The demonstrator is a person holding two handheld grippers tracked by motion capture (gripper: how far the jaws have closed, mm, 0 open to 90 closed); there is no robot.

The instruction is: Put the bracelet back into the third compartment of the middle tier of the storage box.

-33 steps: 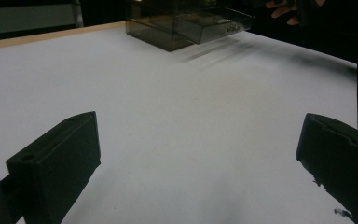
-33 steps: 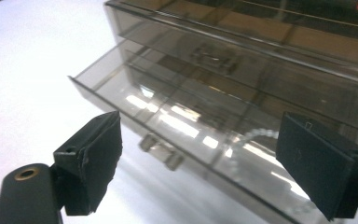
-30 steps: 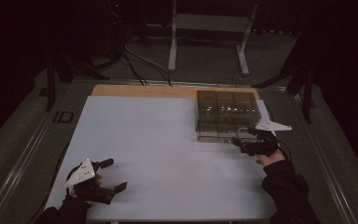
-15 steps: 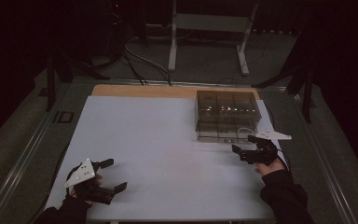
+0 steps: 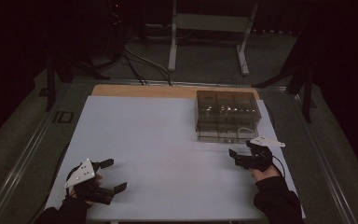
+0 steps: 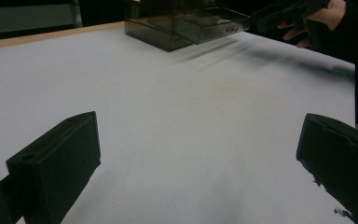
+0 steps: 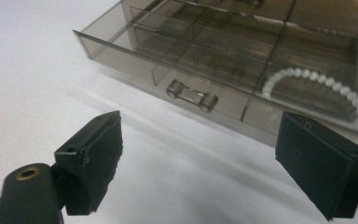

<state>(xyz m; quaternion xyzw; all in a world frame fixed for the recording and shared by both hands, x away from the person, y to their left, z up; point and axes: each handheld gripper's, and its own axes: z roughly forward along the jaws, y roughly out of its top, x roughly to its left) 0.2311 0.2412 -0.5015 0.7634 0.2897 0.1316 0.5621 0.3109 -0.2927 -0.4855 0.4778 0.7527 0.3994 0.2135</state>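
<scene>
Two grippers [image 5: 110, 175] [image 5: 240, 157] w/ jaws apart, nothing held — right one near smoked drawer box [image 5: 227, 115], pulled-out drawer [image 7: 223, 65] w/ bead bracelet [image 7: 317, 91]

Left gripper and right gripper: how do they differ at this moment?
The left gripper sits at the table's near left corner, far from the smoky clear drawer box; the right gripper hovers just before the box's open drawer. Both are open and empty.

smoky box [image 5: 227, 122], white bracelet [image 7: 317, 91], white table [image 5: 149, 140]
</scene>
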